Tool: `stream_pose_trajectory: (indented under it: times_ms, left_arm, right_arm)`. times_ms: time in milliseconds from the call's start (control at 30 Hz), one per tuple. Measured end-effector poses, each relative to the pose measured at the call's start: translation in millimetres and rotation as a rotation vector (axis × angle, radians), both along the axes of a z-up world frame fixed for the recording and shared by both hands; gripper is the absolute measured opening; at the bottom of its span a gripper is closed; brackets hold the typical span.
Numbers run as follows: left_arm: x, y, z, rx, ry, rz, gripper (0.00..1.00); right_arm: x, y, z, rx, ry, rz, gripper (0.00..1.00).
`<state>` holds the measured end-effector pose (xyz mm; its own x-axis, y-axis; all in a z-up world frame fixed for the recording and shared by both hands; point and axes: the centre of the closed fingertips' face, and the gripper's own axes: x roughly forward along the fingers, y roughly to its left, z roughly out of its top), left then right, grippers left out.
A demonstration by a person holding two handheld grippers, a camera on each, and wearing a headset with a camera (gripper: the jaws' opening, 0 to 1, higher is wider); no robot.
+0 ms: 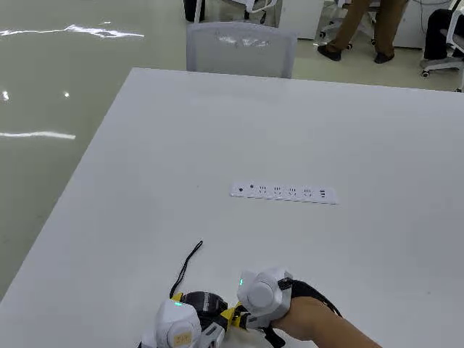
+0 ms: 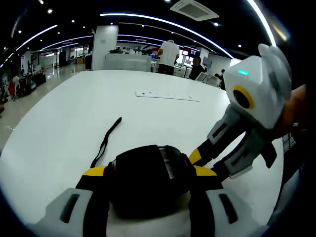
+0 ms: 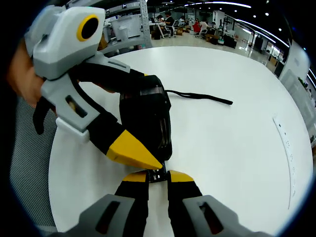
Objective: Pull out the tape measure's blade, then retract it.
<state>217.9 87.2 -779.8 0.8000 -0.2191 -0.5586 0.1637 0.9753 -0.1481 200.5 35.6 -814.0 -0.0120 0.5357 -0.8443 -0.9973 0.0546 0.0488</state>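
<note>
Black tape measure (image 2: 144, 183) sits clamped in my left tongs (image 2: 148, 172), my right tongs (image 3: 158, 177) pinching its blade's hook (image 3: 157, 172). Blade seems not yet drawn, so pulling and retracting both remain.

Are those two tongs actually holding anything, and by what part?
Yes. The left tongs clamp the black tape measure by its case sides; the right tongs pinch the blade's end hook at the case mouth.

white table (image 1: 217, 138) | power strip (image 1: 283, 192) mid-table | grey chair (image 1: 241, 48) at far edge | person (image 1: 355, 25) standing beyond
</note>
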Motion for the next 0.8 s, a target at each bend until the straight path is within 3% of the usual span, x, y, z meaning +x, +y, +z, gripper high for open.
stream_pose_trajectory:
  times_ms: [100,233,500,700,800]
  left_arm:
    - [-0.4,0.8,-1.7,-0.002,0.001,-0.001,0.62]
    - [0.1,0.9,-4.0,-0.002,0.003,-0.002,0.62]
    - [1.1,0.9,-5.6,0.002,-0.003,0.003,0.64]
    - [1.8,2.6,-7.2,-0.031,0.018,-0.015,0.64]
    - [0.4,3.5,2.5,-0.025,-0.024,-0.035,0.63]
  right_arm:
    - [0.9,5.4,-0.5,0.036,0.031,-0.031,0.14]
    - [-2.9,6.6,1.5,0.018,0.002,0.004,0.14]
    - [0.1,5.6,2.4,0.021,0.006,-0.007,0.14]
    - [0.4,5.5,2.8,0.020,0.000,0.000,0.14]
    - [0.6,5.2,2.5,0.019,0.000,-0.001,0.14]
